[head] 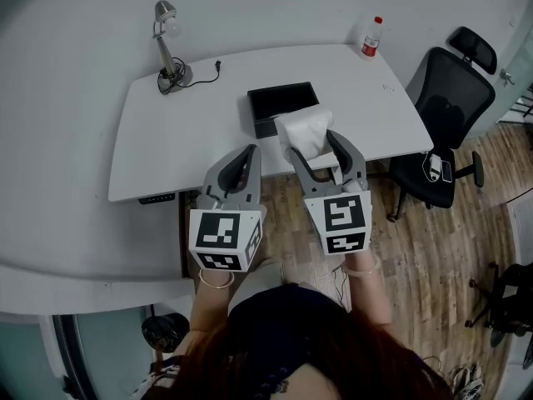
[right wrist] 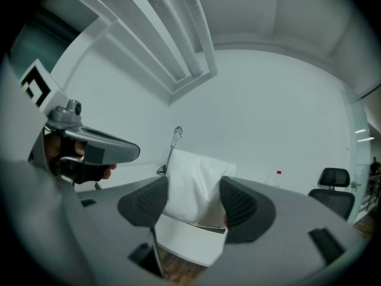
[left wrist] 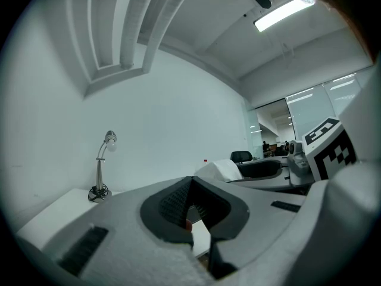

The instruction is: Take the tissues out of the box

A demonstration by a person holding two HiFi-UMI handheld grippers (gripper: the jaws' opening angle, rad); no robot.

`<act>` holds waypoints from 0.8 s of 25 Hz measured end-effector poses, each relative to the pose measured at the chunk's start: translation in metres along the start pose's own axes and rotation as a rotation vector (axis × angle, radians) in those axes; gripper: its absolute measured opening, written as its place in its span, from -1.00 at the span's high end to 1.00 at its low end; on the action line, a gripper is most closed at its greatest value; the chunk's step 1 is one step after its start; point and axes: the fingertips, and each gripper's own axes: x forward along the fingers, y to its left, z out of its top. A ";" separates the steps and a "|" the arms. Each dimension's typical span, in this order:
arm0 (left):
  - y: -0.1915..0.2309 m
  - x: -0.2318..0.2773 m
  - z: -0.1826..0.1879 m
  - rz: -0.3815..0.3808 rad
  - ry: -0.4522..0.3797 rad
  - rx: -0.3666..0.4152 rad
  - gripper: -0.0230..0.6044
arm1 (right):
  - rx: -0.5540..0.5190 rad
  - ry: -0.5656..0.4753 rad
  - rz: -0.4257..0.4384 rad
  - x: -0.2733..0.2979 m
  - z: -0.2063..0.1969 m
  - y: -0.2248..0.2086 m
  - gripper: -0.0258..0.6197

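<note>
A white stack of tissues (head: pixel 301 127) sits between the wide-set jaws of my right gripper (head: pixel 311 142), both pads pressing its sides. It is held above the front part of the white table (head: pixel 183 132). In the right gripper view the tissues (right wrist: pixel 199 171) fill the gap of the right gripper (right wrist: pixel 193 198). Just behind them a black open box (head: pixel 281 102) lies on the table. My left gripper (head: pixel 248 151) hovers left of the tissues over the table's front edge. It is shut with nothing in it, and its tips meet in the left gripper view (left wrist: pixel 190 183).
A desk lamp (head: pixel 166 48) with its cable stands at the table's far left corner, and a bottle (head: pixel 371 37) with a red cap at the far right. A black office chair (head: pixel 445 115) stands right of the table on the wooden floor.
</note>
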 end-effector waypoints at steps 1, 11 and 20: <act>-0.002 -0.002 0.000 0.002 0.001 -0.001 0.86 | 0.001 -0.004 0.001 -0.004 0.001 0.000 0.01; -0.026 -0.022 0.004 0.025 0.006 0.001 0.86 | 0.018 -0.035 0.010 -0.040 0.005 0.000 0.01; -0.050 -0.041 0.003 0.037 0.010 0.005 0.86 | 0.027 -0.062 0.025 -0.072 0.005 0.002 0.01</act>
